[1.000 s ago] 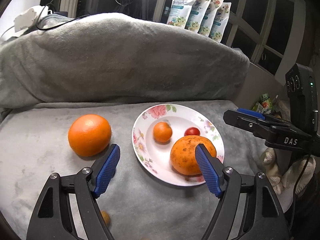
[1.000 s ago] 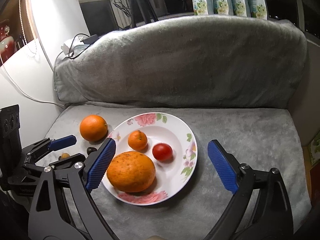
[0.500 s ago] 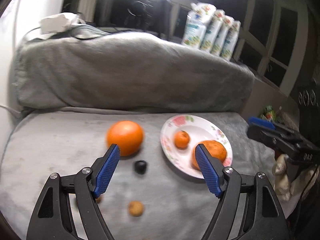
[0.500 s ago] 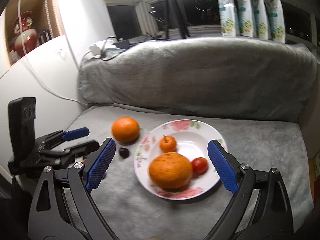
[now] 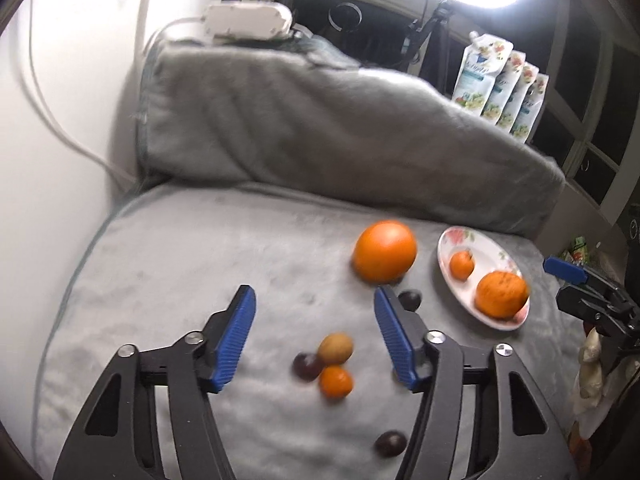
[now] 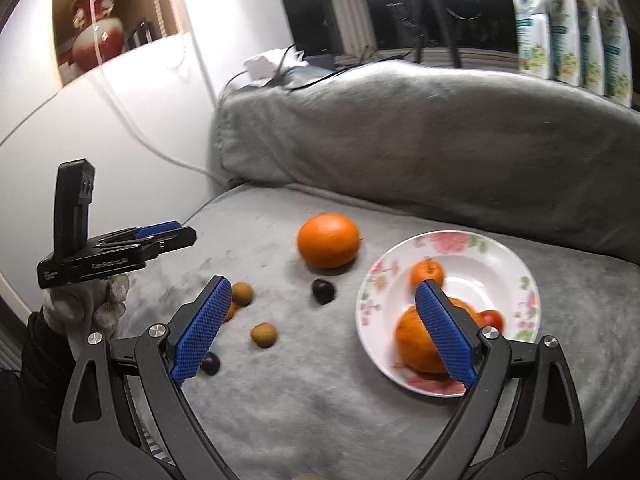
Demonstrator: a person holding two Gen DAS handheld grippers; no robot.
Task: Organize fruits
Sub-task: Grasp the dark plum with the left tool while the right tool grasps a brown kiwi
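Swung left off the plate (image 5: 448, 240): my left claw (image 5: 312, 334) gapes empty above a kumquat (image 5: 336, 381) cluster, nearer than my equally wide, empty right claw (image 6: 326, 330).

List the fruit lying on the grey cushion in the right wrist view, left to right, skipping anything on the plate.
Tan longan → second tan longan → dark cherry-like fruit → large orange. Two fruits half hidden behind the right gripper's left finger are left out.

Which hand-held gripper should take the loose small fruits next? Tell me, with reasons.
Left. The left hand-held gripper is open right over the small tan fruit and small orange fruit. The right hand-held gripper is open too, but sits nearer the plate.
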